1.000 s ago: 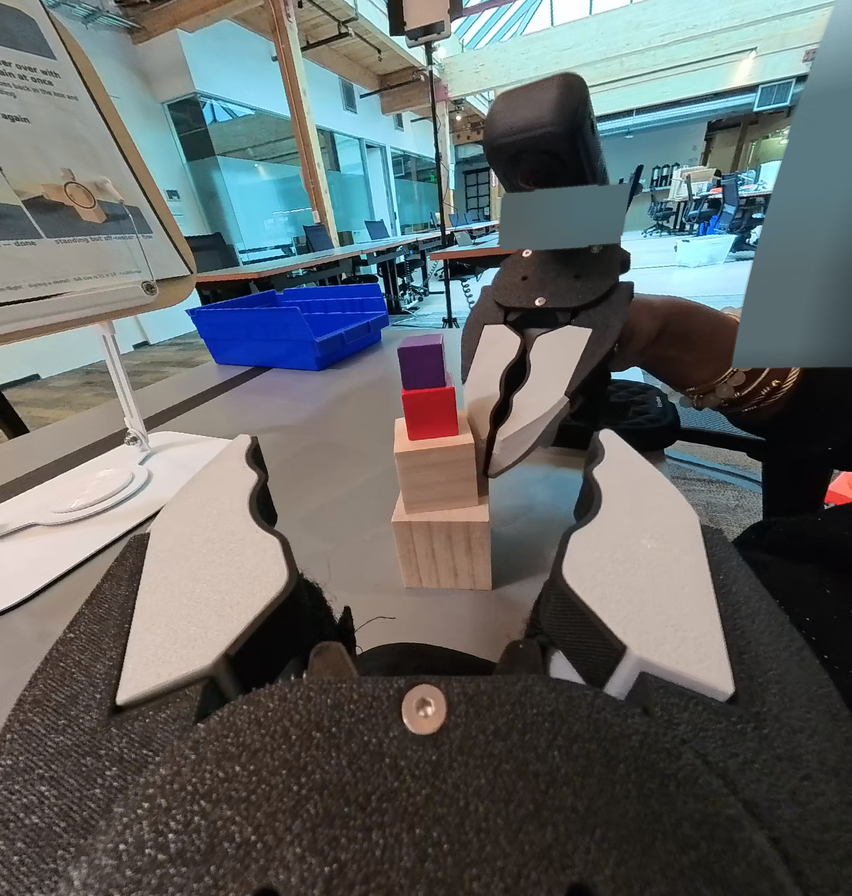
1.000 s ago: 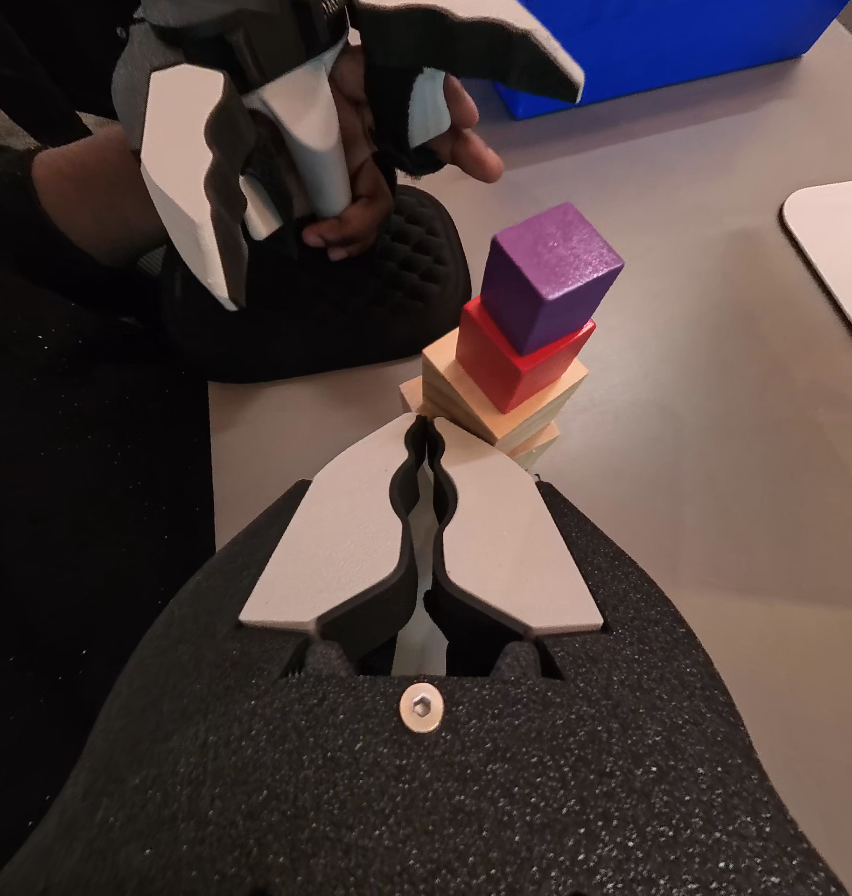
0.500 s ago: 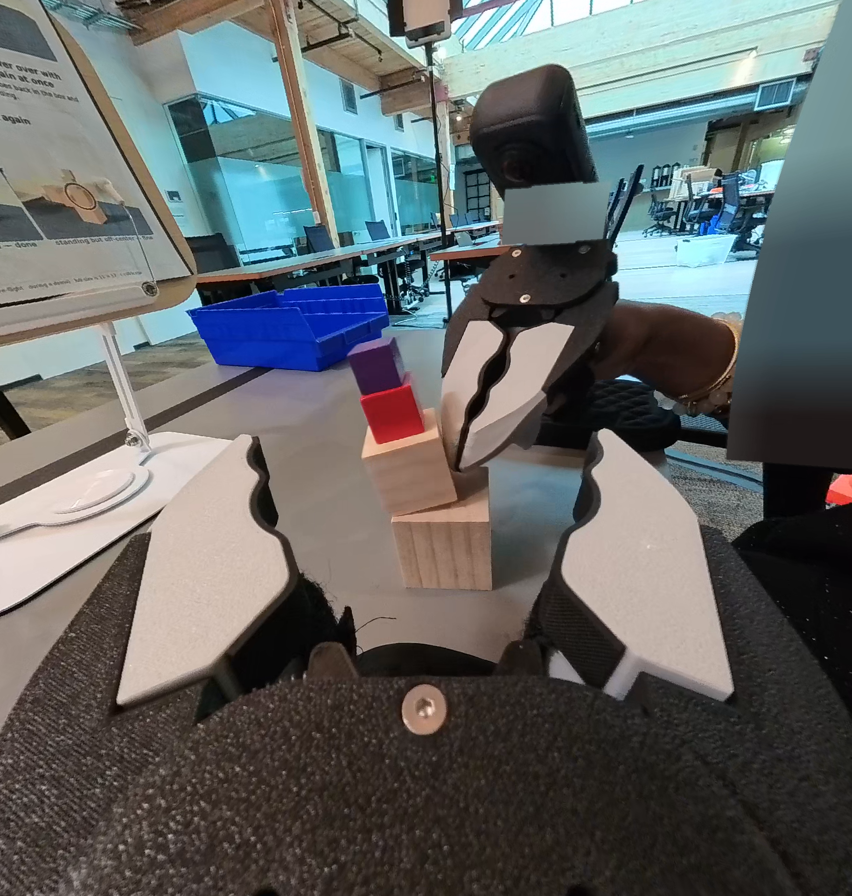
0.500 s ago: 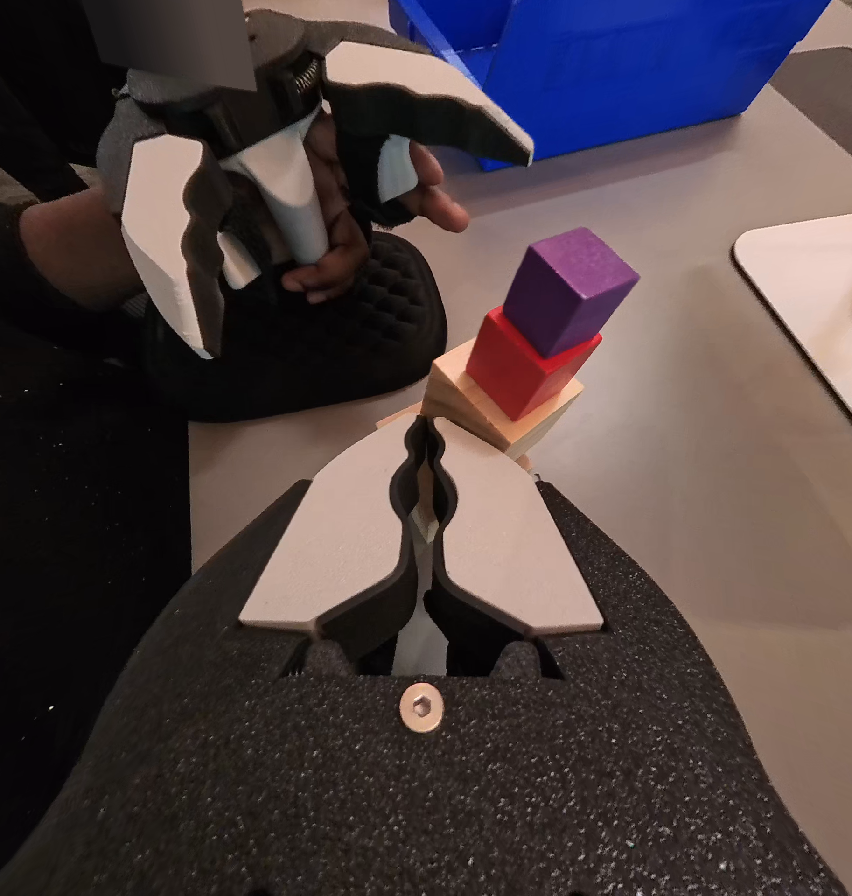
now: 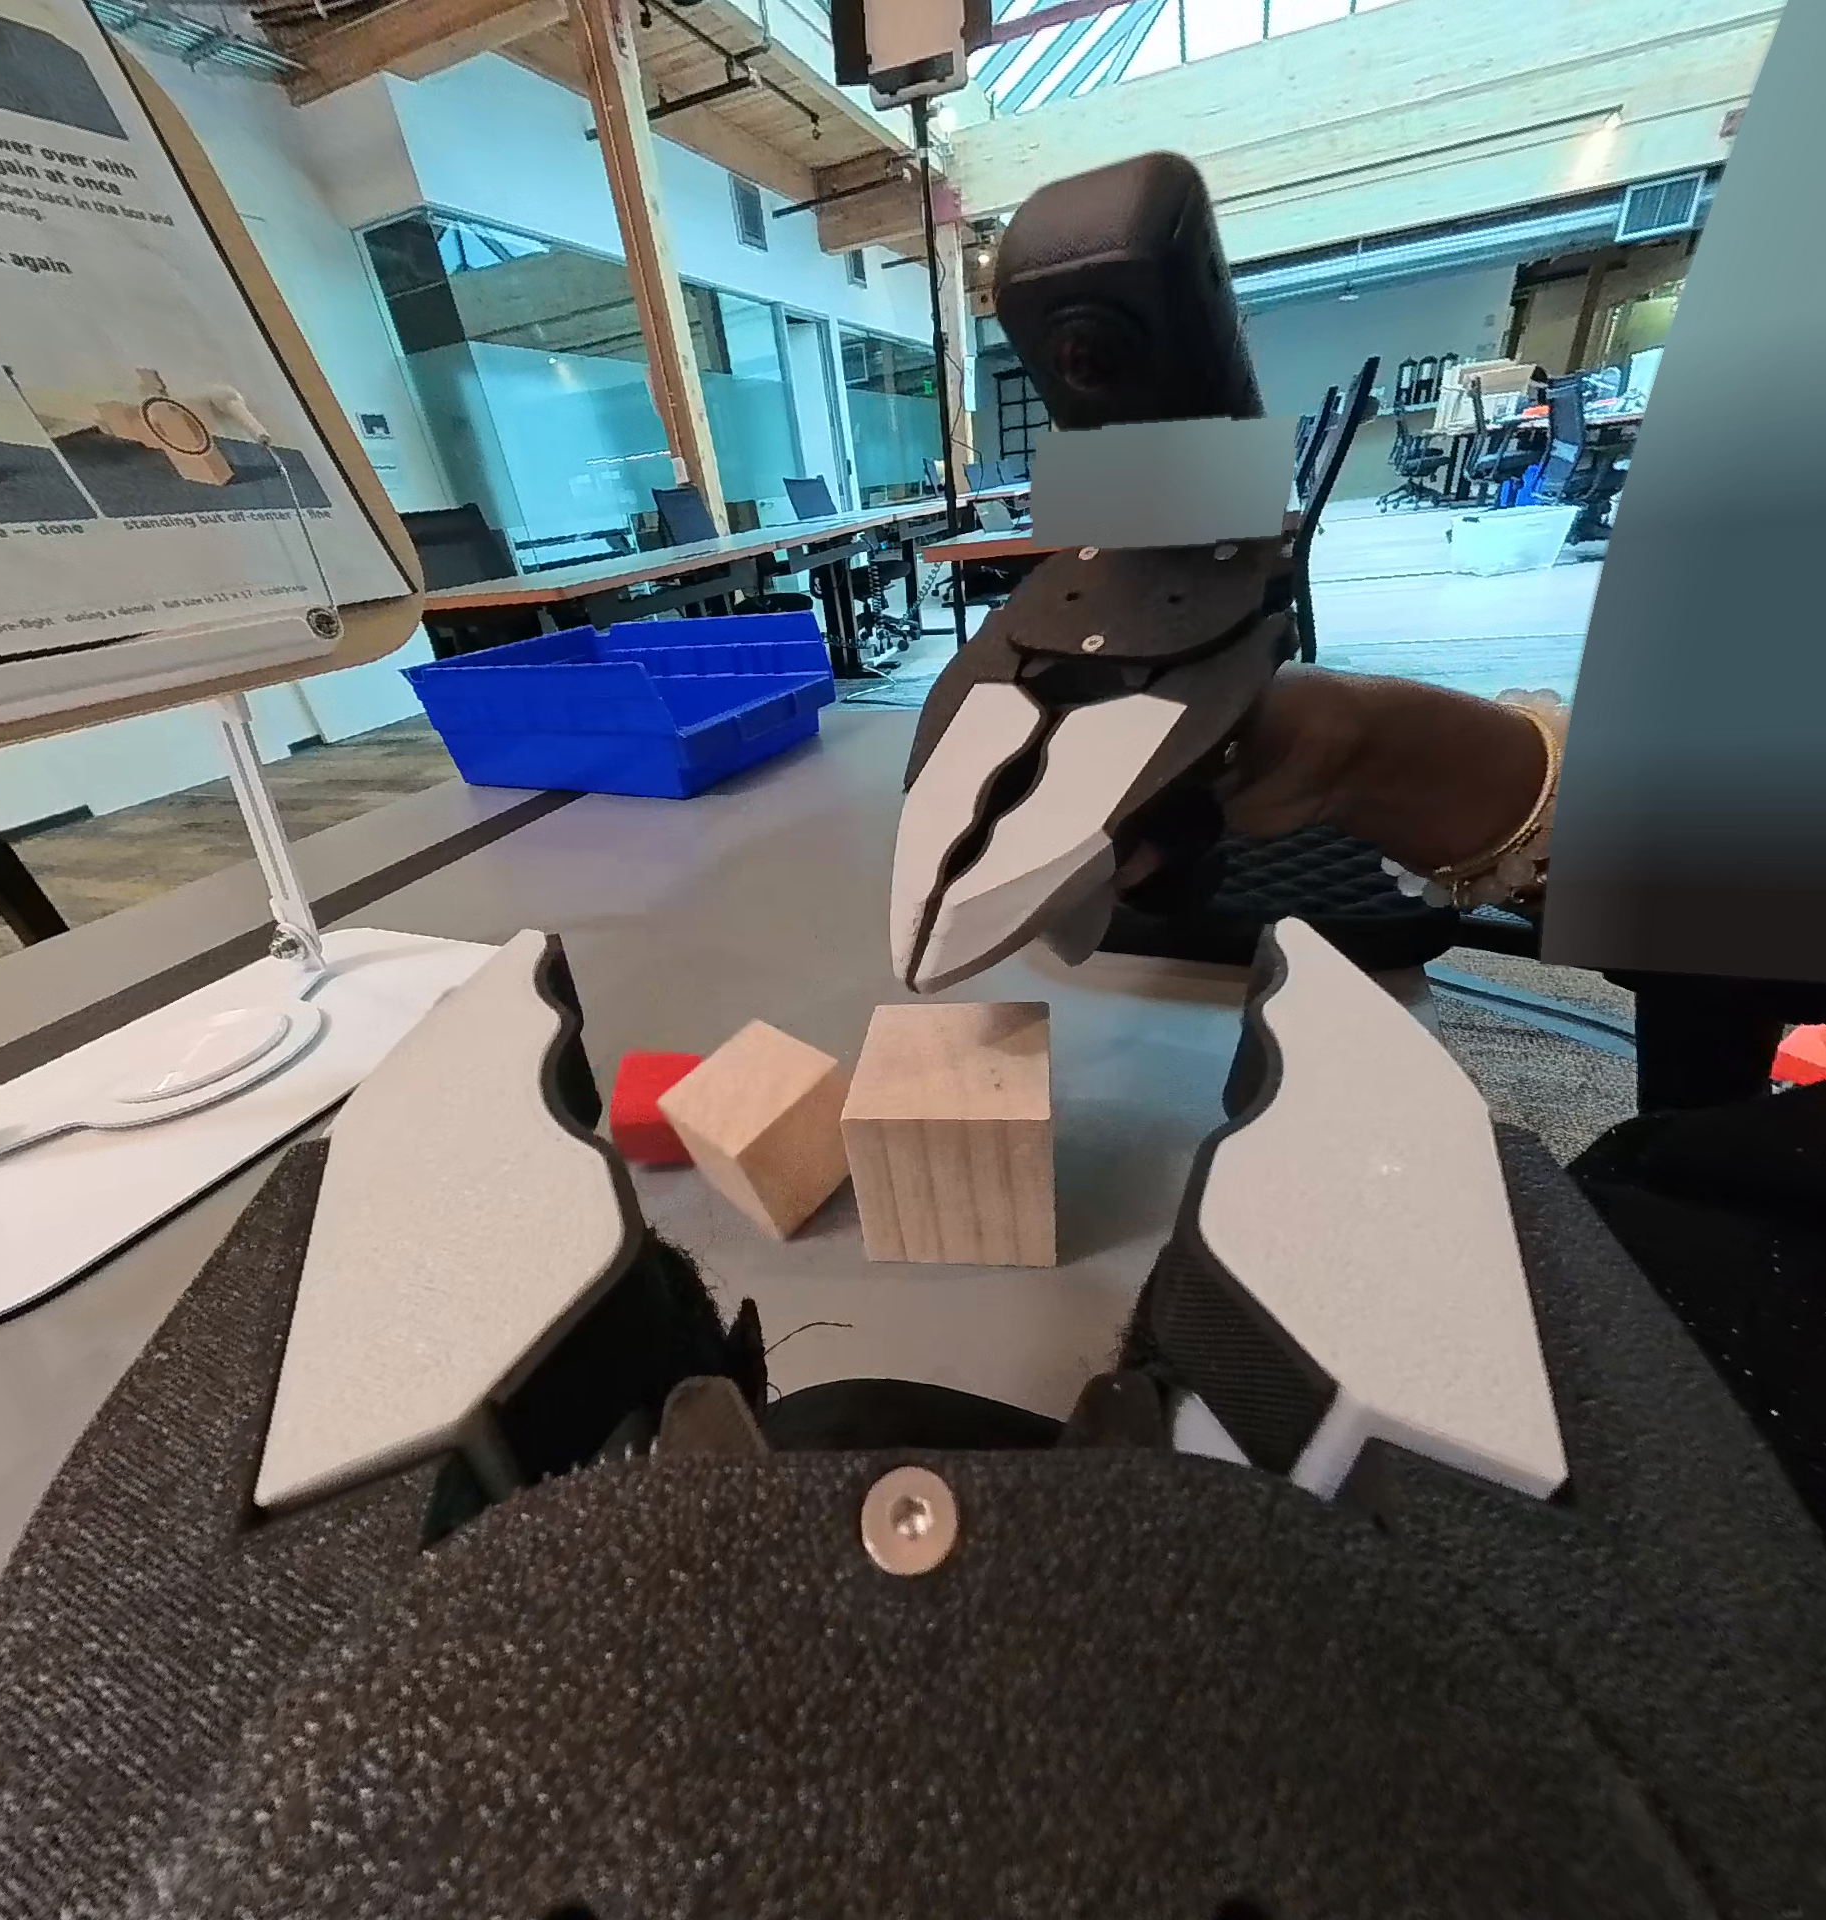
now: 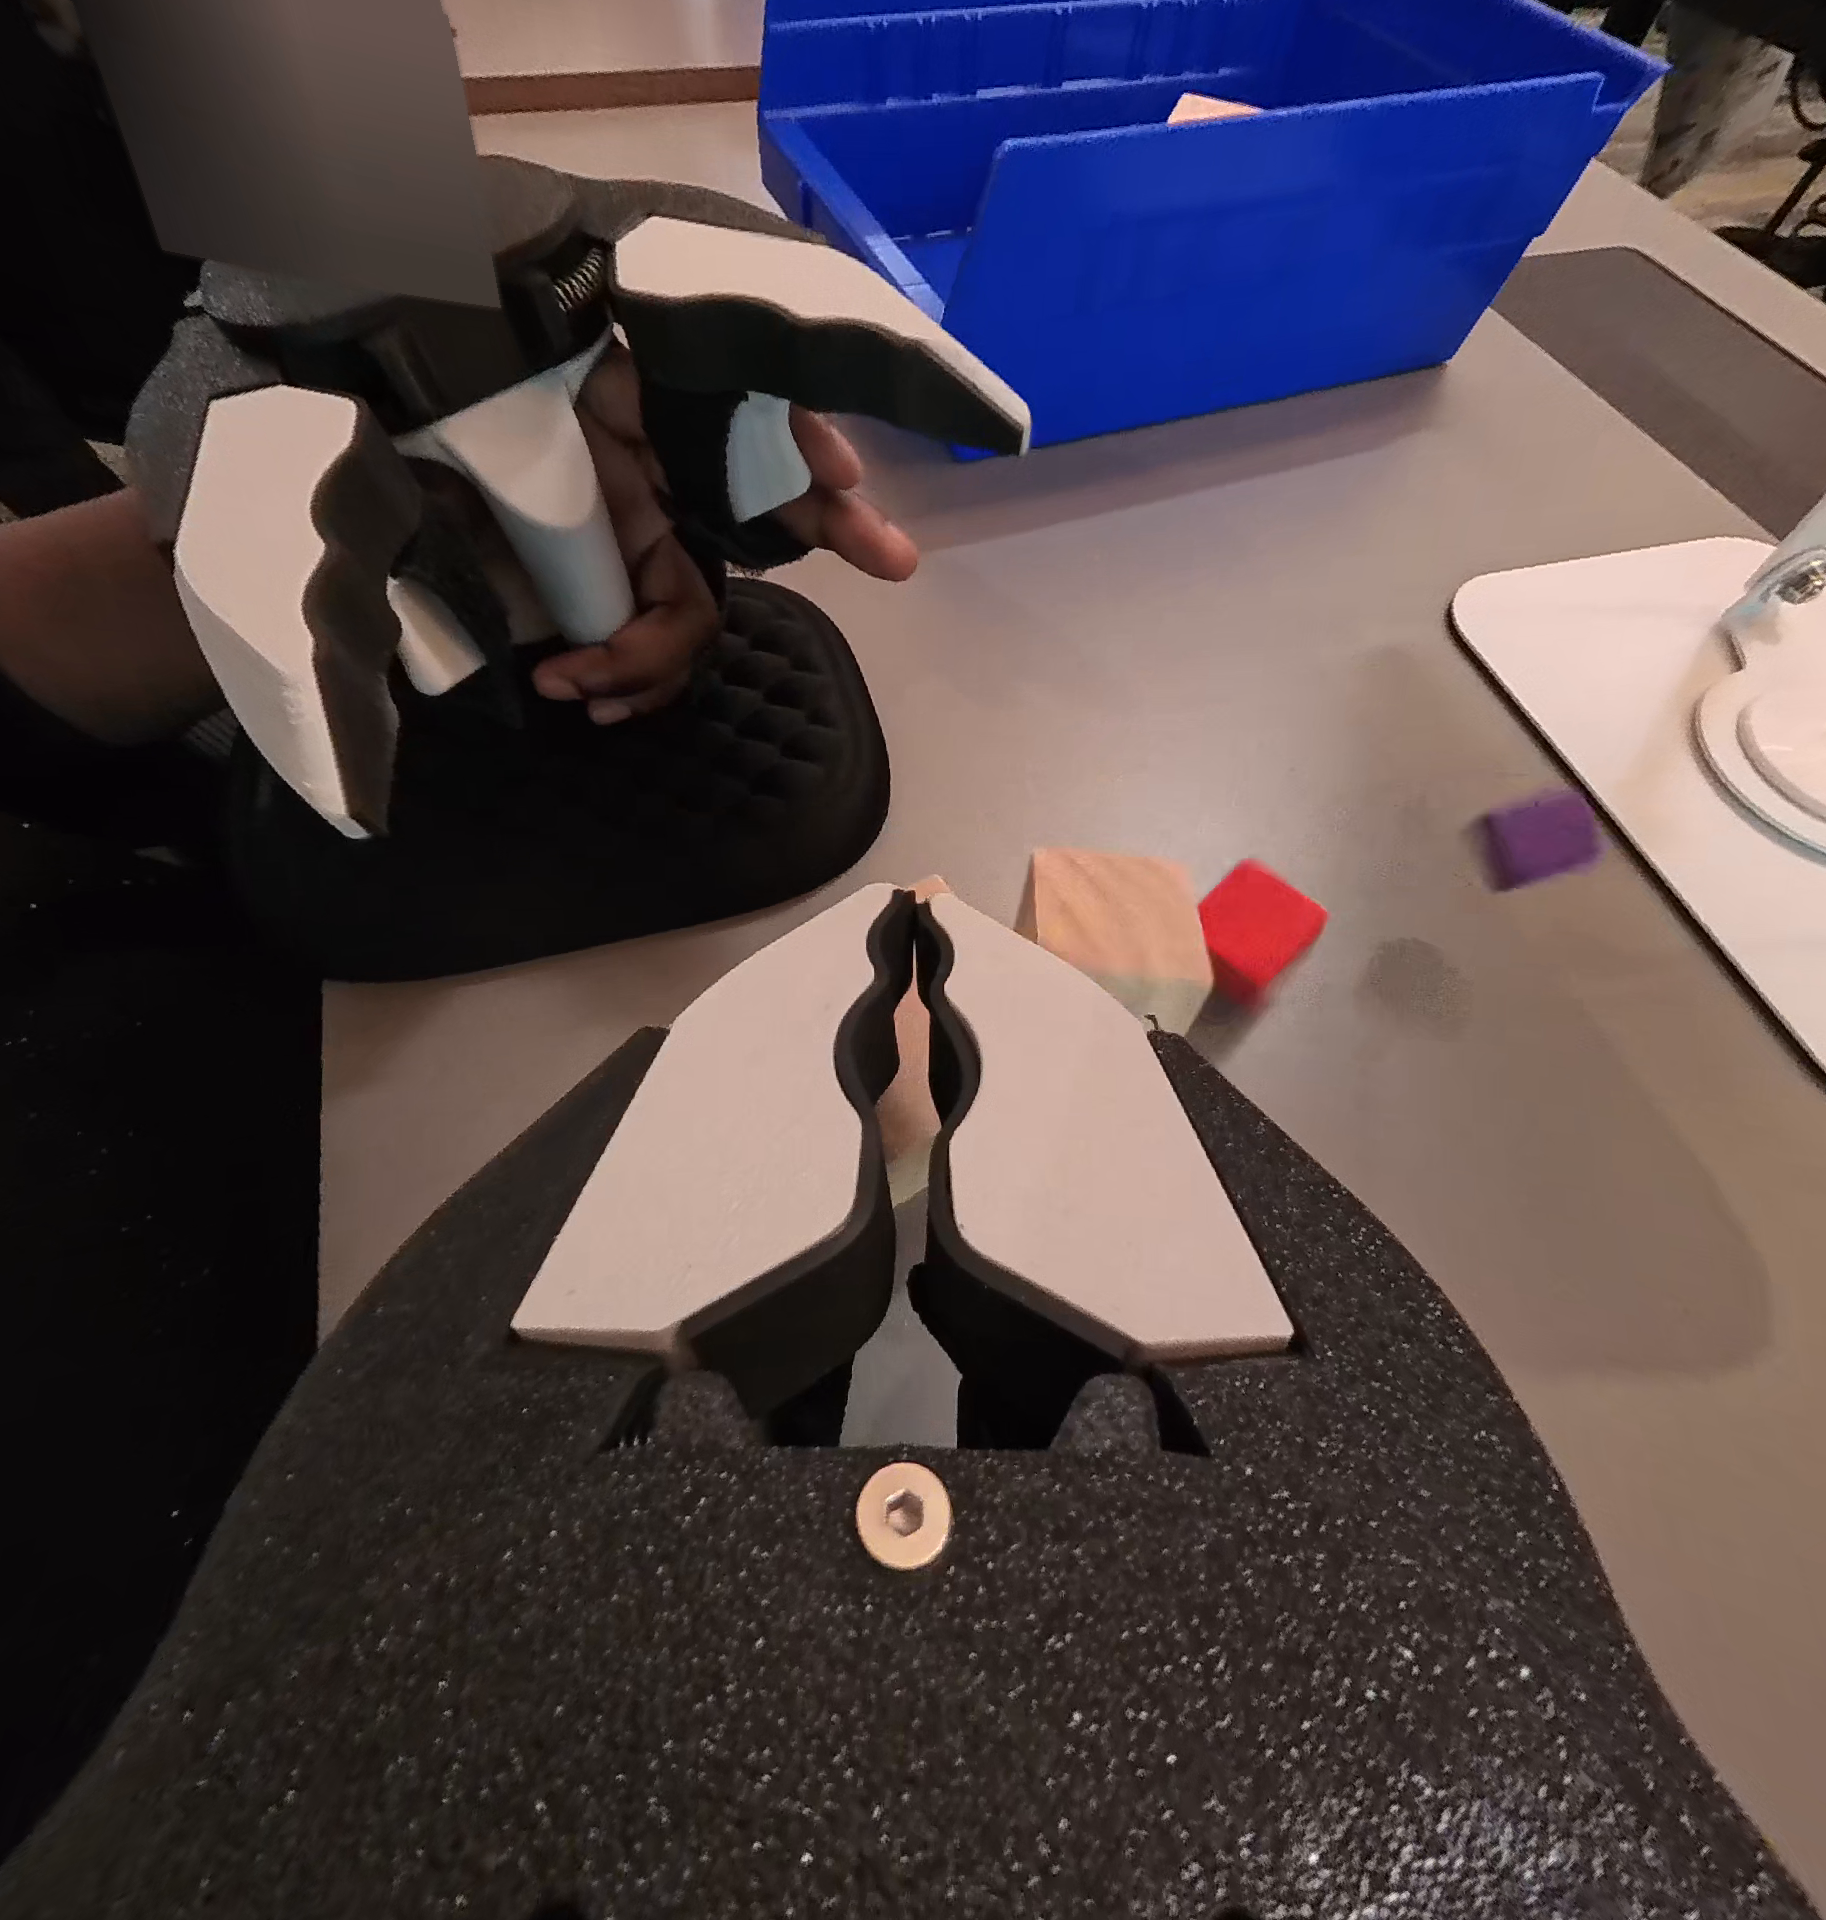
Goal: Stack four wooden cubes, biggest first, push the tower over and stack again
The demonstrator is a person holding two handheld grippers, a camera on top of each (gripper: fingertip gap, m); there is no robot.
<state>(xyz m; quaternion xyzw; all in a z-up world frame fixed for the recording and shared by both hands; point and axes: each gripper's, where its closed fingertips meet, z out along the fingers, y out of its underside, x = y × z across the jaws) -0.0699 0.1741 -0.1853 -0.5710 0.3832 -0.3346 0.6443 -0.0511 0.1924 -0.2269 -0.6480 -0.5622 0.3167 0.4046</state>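
With my right gripper (image 5: 914, 971) pinched shut on nothing just above the larger wooden cube (image 5: 950, 1132) near the table's (image 5: 743, 894) front edge, I keep my left gripper (image 5: 904, 1049) wide and empty, clear of the 2 tumbled cubes beside it.

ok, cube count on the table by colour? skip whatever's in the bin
Plain wood cubes: 2, the big one standing flat and a smaller one tipped against it.
Red cube: 1
Purple cube: 1, blurred, beside the white stand base.
Total: 4
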